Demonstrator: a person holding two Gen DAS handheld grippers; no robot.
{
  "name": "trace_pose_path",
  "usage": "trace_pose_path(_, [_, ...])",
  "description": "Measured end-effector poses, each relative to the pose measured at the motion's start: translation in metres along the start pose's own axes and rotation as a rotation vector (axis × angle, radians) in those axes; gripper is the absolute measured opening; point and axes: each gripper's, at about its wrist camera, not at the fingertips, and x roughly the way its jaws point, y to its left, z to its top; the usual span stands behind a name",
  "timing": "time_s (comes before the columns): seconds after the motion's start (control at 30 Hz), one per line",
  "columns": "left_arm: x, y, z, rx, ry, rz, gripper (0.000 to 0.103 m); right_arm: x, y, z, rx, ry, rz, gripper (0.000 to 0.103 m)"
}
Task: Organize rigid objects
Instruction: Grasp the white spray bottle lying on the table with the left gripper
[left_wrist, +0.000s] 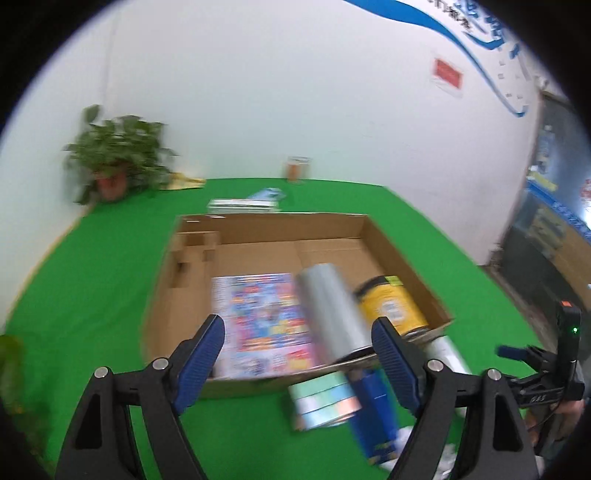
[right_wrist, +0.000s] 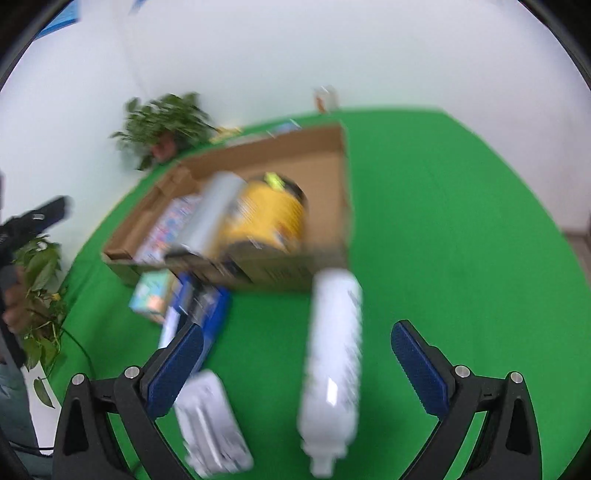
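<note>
A cardboard box (left_wrist: 388, 240) (right_wrist: 343, 162) sits on the green table. In it lie a colourful booklet (left_wrist: 264, 321), a silver cylinder (left_wrist: 330, 310) (right_wrist: 210, 214) and a yellow can (left_wrist: 393, 306) (right_wrist: 266, 218). My left gripper (left_wrist: 299, 332) is open over the box's near edge, holding nothing. In front of the box lie a pastel box (left_wrist: 325, 404) (right_wrist: 151, 291) and a blue box (left_wrist: 373, 413) (right_wrist: 207, 302). A white bottle (right_wrist: 334, 362) lies on the cloth between the fingers of my open right gripper (right_wrist: 299, 347). A white packet (right_wrist: 212, 421) lies by its left finger.
A potted plant (left_wrist: 118, 158) (right_wrist: 166, 125) stands at the table's far left corner. Flat booklets (left_wrist: 243, 203) lie behind the box, and a small clear stand (left_wrist: 297, 168) is by the wall. Another leafy plant (right_wrist: 37, 295) is at the left edge.
</note>
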Motion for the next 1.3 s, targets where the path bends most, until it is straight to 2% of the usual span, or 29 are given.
trace_pose_path(0.03, [-0.004,0.008,0.000,0.001,0.000,0.032,0.082,0.003,-0.008,-0.007,0.029,0.022,-0.002,0.102])
trace_pose_path(0.07, [-0.012,0.018,-0.001,0.004,-0.001,0.059,0.082,0.007,-0.016,-0.014,0.061,0.049,-0.002,0.096])
trace_pose_path(0.17, [-0.035,0.045,-0.007,-0.010,0.020,0.108,0.082,0.004,-0.012,-0.025,0.034,0.050,0.005,0.090])
trace_pose_path(0.27, [-0.046,0.064,-0.026,-0.052,0.104,0.095,0.082,-0.005,0.009,-0.027,-0.052,0.012,0.049,0.090])
trace_pose_path(0.37, [-0.041,0.068,-0.053,-0.086,0.196,0.060,0.082,-0.001,0.012,-0.021,-0.078,0.022,0.005,0.090])
trace_pose_path(0.43, [-0.034,0.064,-0.066,-0.127,0.234,0.018,0.082,0.011,0.000,-0.016,-0.015,0.059,-0.017,0.088])
trace_pose_path(0.53, [-0.022,0.042,-0.067,-0.173,0.233,-0.116,0.082,0.027,-0.013,-0.018,0.030,0.130,-0.031,0.074])
trace_pose_path(0.63, [0.001,0.008,-0.056,-0.153,0.259,-0.270,0.082,0.041,-0.017,-0.030,0.071,0.183,-0.003,0.068])
trace_pose_path(0.7, [0.020,-0.017,-0.051,-0.130,0.301,-0.352,0.082,0.043,-0.018,-0.038,0.081,0.190,0.000,0.049])
trace_pose_path(0.73, [0.028,-0.029,-0.049,-0.116,0.318,-0.378,0.082,0.044,-0.018,-0.042,0.083,0.195,-0.026,0.042])
trace_pose_path(0.87, [0.061,-0.071,-0.044,-0.081,0.416,-0.459,0.082,0.035,-0.021,-0.057,0.066,0.177,-0.036,0.042])
trace_pose_path(0.97, [0.079,-0.100,-0.045,-0.067,0.468,-0.532,0.082,0.025,-0.013,-0.070,-0.032,0.166,-0.096,0.042])
trace_pose_path(1.03, [0.095,-0.121,-0.050,-0.066,0.524,-0.583,0.082,0.019,-0.009,-0.078,-0.084,0.168,-0.142,0.042])
trace_pose_path(1.1, [0.110,-0.139,-0.057,-0.064,0.590,-0.616,0.081,0.015,0.006,-0.087,-0.194,0.175,-0.214,0.043])
trace_pose_path(1.13, [0.116,-0.147,-0.061,-0.066,0.616,-0.630,0.081,0.014,0.011,-0.089,-0.228,0.178,-0.221,0.044])
trace_pose_path(1.2, [0.131,-0.162,-0.067,-0.072,0.669,-0.654,0.081,0.005,0.019,-0.093,-0.240,0.148,-0.152,0.052])
trace_pose_path(1.23, [0.136,-0.168,-0.069,-0.070,0.689,-0.663,0.081,0.001,0.019,-0.093,-0.222,0.140,-0.113,0.061])
trace_pose_path(1.3, [0.145,-0.179,-0.074,-0.060,0.729,-0.661,0.080,-0.010,0.013,-0.089,-0.157,0.103,-0.048,0.065])
